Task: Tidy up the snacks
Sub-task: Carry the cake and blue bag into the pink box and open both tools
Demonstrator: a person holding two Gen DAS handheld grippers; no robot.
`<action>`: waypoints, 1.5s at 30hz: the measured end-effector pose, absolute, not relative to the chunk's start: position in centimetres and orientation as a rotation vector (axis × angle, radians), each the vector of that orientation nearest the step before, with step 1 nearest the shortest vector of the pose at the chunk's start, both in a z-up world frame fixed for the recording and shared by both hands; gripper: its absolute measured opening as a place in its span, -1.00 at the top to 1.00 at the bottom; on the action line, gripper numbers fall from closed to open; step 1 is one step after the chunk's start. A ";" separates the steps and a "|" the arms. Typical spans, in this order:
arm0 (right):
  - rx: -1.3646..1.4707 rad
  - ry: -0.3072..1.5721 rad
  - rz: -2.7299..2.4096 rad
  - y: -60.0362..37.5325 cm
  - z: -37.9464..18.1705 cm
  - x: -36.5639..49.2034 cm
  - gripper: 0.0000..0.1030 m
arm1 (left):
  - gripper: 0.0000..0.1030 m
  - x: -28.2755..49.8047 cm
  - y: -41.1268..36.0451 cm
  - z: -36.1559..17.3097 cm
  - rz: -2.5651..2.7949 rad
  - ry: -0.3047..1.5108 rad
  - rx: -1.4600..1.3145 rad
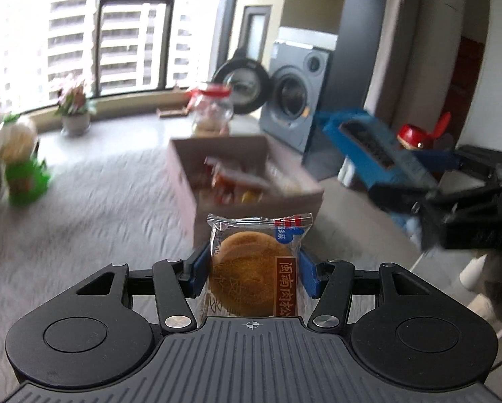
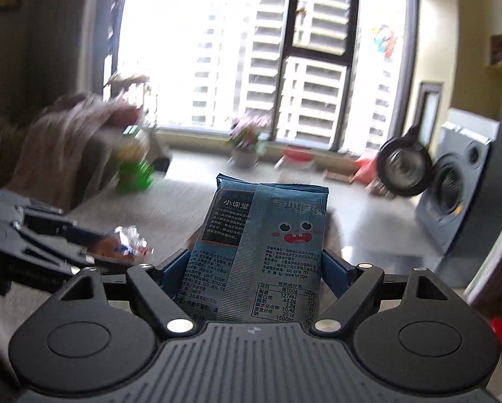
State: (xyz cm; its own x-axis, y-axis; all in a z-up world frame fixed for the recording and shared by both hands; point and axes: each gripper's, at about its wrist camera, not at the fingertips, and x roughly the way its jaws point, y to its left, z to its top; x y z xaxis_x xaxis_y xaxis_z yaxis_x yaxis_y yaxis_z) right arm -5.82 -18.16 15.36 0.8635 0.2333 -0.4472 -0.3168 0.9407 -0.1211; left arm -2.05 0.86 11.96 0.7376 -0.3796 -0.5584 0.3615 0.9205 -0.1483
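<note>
The left gripper has its blue fingers pinching a clear-wrapped round cake, held upright above the pale counter. Just beyond it stands an open cardboard box with wrapped snacks inside — a red-lidded jar sits farther off. The right gripper — fingers clamped on a blue snack packet — holds it upright, right of the box.

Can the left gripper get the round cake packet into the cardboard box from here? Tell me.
Probably yes. The left gripper holds the cake packet above the table, and the open-topped cardboard box sits straight ahead with nothing between them.
</note>
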 end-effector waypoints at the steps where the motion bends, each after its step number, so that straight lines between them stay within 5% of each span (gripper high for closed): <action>1: -0.190 0.425 0.282 -18.6 16.0 -5.5 -0.61 | -0.17 -1.2 0.6 12.2 -0.414 0.616 -0.033; 9: -0.177 0.393 0.233 -20.3 19.9 0.4 -0.62 | -0.17 11.6 -0.9 13.3 -0.424 0.651 -0.196; 16: -0.130 0.511 0.178 -20.8 17.5 7.6 -0.62 | -0.17 19.4 -3.8 7.0 -0.403 0.720 -0.170; 22: 0.005 0.615 0.180 -21.6 13.3 13.0 -0.62 | -0.16 18.2 -0.2 6.9 -0.386 0.585 -0.324; 33: 0.046 0.780 0.305 -15.7 5.5 20.0 -0.71 | -0.16 10.0 5.7 5.1 -0.274 0.658 -0.367; 41: 0.040 0.832 0.259 -15.8 5.4 19.3 -0.76 | -0.16 6.3 6.3 2.2 -0.218 0.744 -0.384; 45: 0.265 0.776 0.362 -18.1 7.0 18.8 -0.76 | -0.16 4.9 6.8 2.6 -0.216 0.718 -0.386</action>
